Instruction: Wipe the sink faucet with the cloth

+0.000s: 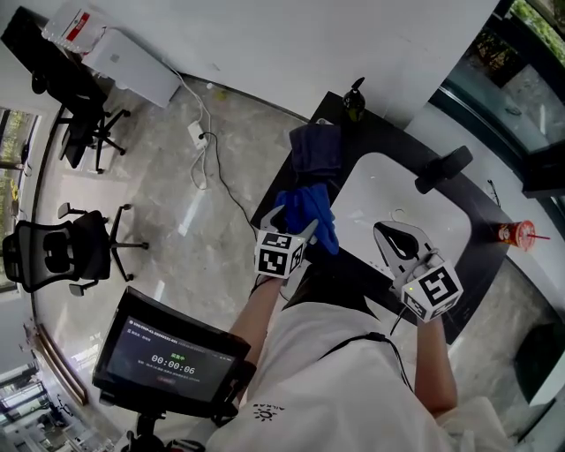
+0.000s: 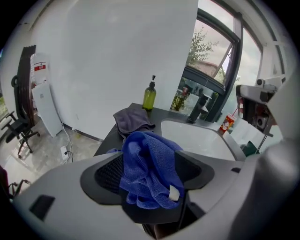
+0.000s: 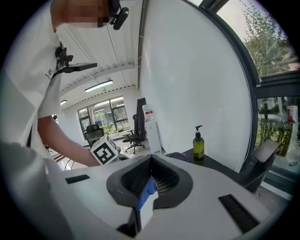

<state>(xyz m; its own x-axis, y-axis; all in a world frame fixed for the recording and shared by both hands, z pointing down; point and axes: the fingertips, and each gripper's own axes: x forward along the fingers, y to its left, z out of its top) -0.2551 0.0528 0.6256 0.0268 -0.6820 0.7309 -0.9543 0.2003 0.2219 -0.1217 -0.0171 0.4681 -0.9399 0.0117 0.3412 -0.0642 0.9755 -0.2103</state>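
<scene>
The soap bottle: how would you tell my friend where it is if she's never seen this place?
Find the long black counter with the white sink in it, against the white wall. At its far end, right by the wall and just behind the dark grey cloth, stands the soap bottle. It's the only yellow-green thing there, with a black pump on top.

Your monitor (image 1: 172,360) at seven o'clock shows a timer reading 00:00:06, the small print around it too fine to read, red-and-white sign (image 1: 76,26) at eleven o'clock illegible.
</scene>
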